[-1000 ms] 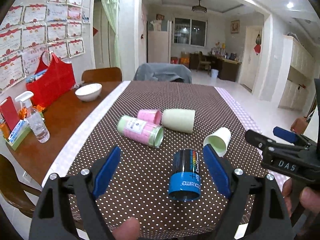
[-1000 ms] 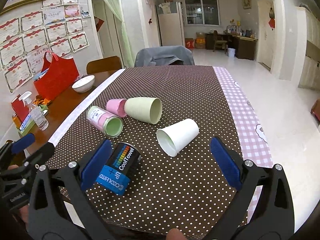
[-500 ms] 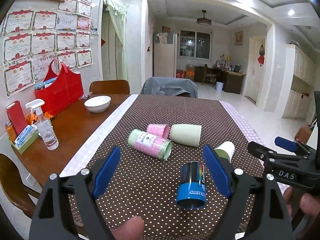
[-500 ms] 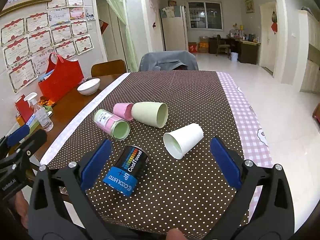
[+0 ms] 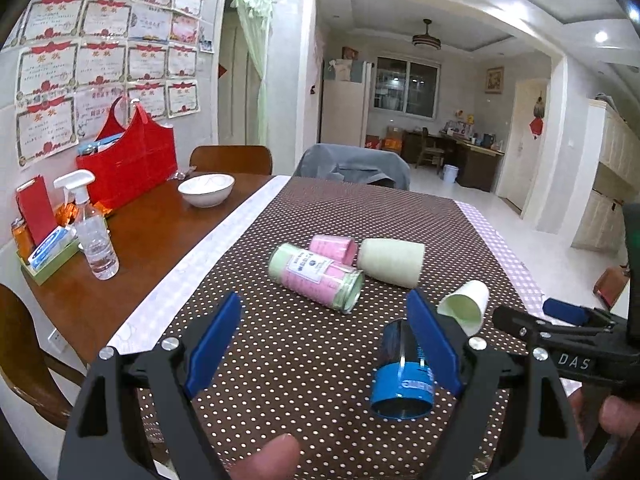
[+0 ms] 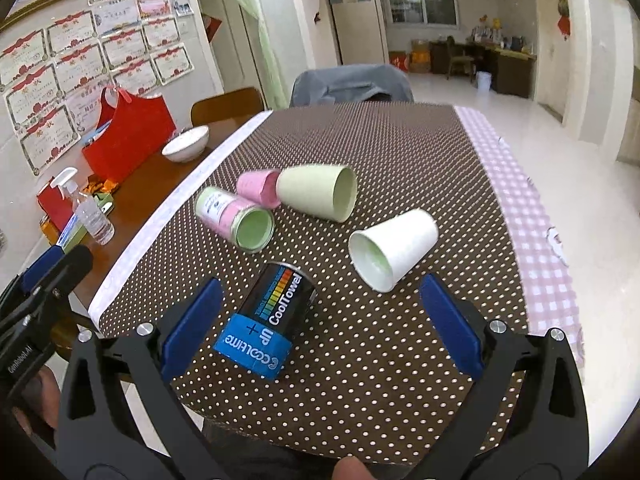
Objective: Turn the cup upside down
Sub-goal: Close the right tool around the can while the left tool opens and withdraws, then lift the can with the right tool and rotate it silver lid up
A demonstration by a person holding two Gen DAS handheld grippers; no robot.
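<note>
Still approaching: both hand-held grippers, left (image 5: 324, 344) and right (image 6: 320, 320), wide open, empty; next, grab white cup (image 6: 392, 250) near tabletop's right edge.

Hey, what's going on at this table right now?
A person holds a pair of tongs in each hand over a dotted tablecloth. Both the left tongs and the right tongs are open and hold nothing. Five containers lie on their sides: a white paper cup, a pale green cup, a pink cup, a pink-labelled jar and a black-and-blue can. Nothing is flipped yet.
</note>
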